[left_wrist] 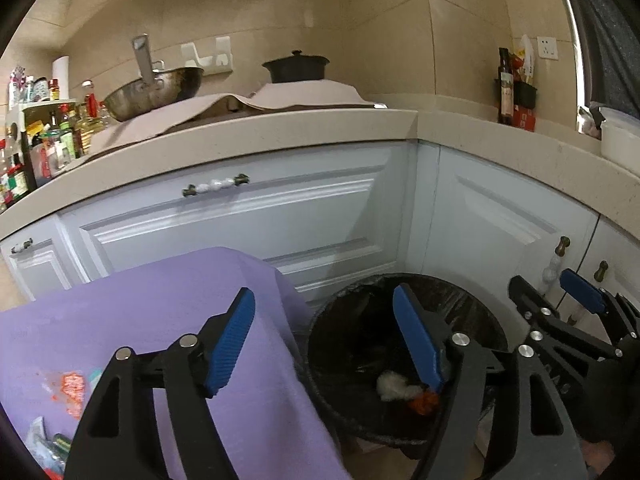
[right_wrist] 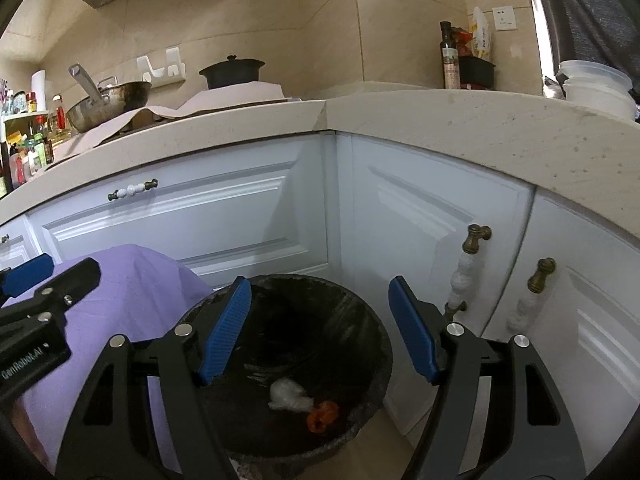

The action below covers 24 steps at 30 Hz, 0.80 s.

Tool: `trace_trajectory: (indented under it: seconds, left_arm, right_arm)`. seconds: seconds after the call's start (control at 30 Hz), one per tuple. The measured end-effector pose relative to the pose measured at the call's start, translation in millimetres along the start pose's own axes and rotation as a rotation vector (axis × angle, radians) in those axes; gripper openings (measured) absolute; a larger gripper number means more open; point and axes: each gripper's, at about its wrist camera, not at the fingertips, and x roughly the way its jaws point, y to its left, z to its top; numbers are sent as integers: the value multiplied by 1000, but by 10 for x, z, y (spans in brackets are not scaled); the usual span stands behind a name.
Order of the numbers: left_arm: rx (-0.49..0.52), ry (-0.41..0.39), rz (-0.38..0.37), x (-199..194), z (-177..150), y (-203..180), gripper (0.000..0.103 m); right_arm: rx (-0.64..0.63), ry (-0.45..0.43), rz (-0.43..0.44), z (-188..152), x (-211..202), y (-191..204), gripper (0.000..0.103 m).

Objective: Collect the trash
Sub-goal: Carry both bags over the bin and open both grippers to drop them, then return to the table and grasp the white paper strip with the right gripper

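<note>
Inside, the bin [right_wrist: 360, 320] holds white [right_wrist: 288, 396] and orange scraps [right_wrist: 322, 416]; both hand-held grippers [left_wrist: 324, 344] [right_wrist: 320, 332] gape.

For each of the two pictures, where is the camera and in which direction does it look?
Left wrist: sits on the left gripper, faces the cabinets across the purple cloth and bin; own open fingers and the right gripper show.
Right wrist: sits on the right gripper, looks down into the bin; own open fingers and the left gripper show.
Shared: bin, cloth, cabinets, counter.
</note>
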Motion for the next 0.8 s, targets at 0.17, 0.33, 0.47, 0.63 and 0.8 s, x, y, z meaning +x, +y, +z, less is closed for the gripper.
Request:
trace_trajectory:
  seconds: [0.17,0.33,0.47,0.63,0.8]
  left_arm:
    - [-14,-3,21,-224,-62,166,72]
    - [-43,-10,48,-516,-165,413,74]
    - [-55,-24,90,-788,-284,650,74]
    - [-90,-33,150,-1118,-473,989,75]
    - [-96,-33,236,-1421,-709,1316,76]
  right_arm:
    - [-6,-6,14,-15,-236,55,70]
    - [-5,-10,45,-72,-524,190,70]
    - [-16,-10,81,-163,-751,372,70]
    - [-40,1,144,-325,-1045,672,70]
    - [-71,13,211,-498,-1311,992,71]
